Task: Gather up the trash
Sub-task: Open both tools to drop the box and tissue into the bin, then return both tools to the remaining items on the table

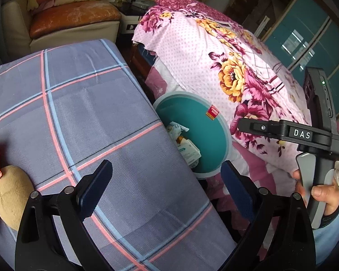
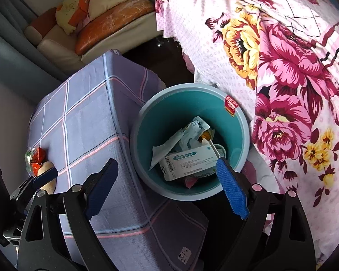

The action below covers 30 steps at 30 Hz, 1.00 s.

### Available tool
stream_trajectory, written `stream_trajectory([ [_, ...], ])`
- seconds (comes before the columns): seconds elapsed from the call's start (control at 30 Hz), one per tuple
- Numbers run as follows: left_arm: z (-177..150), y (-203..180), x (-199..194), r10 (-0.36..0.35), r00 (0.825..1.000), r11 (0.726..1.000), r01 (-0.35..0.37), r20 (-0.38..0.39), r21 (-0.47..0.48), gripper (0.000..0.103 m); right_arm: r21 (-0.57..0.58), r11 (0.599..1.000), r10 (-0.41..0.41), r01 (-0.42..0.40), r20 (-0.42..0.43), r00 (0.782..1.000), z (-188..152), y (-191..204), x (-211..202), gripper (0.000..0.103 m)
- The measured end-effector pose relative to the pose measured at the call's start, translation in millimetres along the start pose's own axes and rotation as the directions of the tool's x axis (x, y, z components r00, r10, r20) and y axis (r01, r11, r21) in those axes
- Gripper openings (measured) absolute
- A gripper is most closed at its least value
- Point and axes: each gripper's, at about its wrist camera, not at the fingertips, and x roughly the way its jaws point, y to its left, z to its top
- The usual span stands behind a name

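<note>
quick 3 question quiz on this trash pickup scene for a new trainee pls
1. True or false: the right gripper is clamped on a box.
2. Where does the white medicine box lie? A) on the checked cloth B) inside the teal bin C) on the floral bedspread
3. What orange thing sits on the checked cloth, not yet binned?

Key
1. False: its jaws stand open, empty.
2. B
3. The orange wrapper, beside a tan rounded object.

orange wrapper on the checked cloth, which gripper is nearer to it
Left. The left gripper hangs open beside the orange wrapper; the right gripper is open over the bin.
</note>
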Motion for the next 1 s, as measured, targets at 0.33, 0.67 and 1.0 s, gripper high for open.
stream_trajectory([
  [0.33, -21.0, 32.3, -45.4, 0.041, 0.998, 0.998, -0.038, 0.056, -0.052, 0.097, -0.074, 0.997, 0.02, -0.02, -0.003, 1.0, -14.5, 55.7, -11.9, 0.084],
  [0.67, -47.3, 80.6, -91.4, 0.087, 0.99, 0.989, -0.073, 0.11, -0.128, 0.097, -0.173, 0.984, 0.027, -0.032, -0.029, 0.999, -24.8, 125.2, -7.8, 0.084],
  [1.0, -76.5, 157.1, -136.0, 0.166, 0.975, 0.968, -0.132, 0.146, -0.215, 0.097, -0.303, 0.951, 0.032, -0.055, -0.082, 0.996, -37.3, 217.5, 11.0, 0.084],
])
